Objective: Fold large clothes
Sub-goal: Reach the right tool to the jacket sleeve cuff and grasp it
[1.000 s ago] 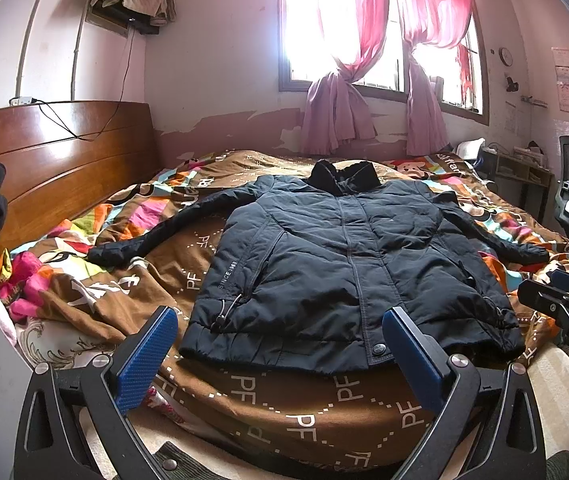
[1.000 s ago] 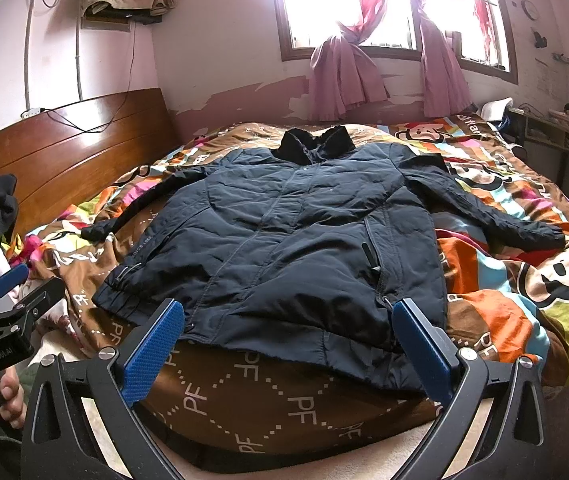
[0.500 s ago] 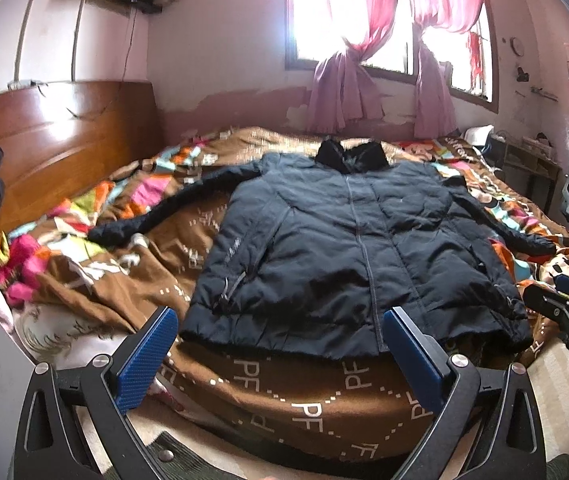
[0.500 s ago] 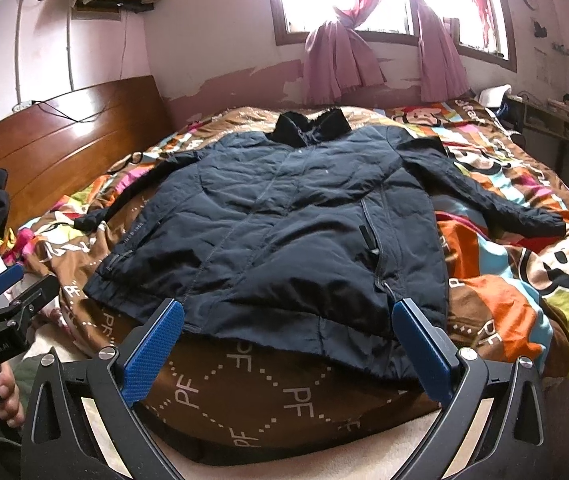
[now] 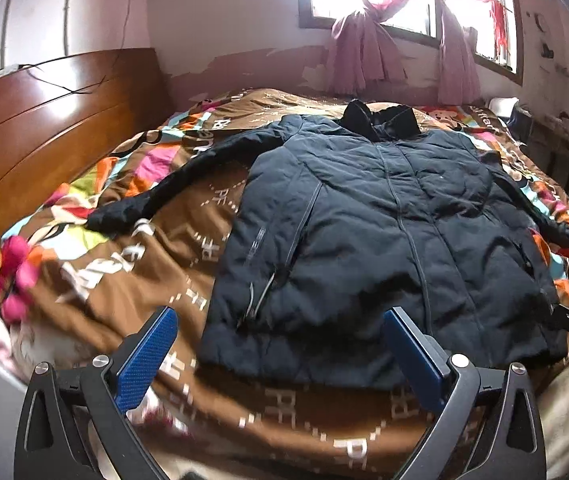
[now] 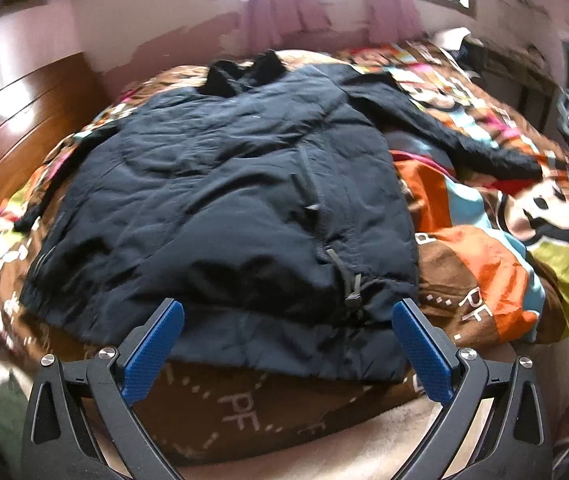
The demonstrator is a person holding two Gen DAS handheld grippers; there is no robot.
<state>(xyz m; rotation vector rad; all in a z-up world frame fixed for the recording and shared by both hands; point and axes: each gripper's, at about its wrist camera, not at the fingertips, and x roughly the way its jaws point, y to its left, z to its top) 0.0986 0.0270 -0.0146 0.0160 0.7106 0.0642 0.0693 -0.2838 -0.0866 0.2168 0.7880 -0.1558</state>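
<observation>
Both grippers have black frames, silver screws (image 5: 100, 360), and blue dimpled fingers (image 6: 152, 352).

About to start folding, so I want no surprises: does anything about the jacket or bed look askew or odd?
Nothing stands out. The jacket lies flat, front up on the bedspread, both sleeves spread outward, its hem near the bed's edge. Both grippers' jaws are open and off the fabric.
</observation>
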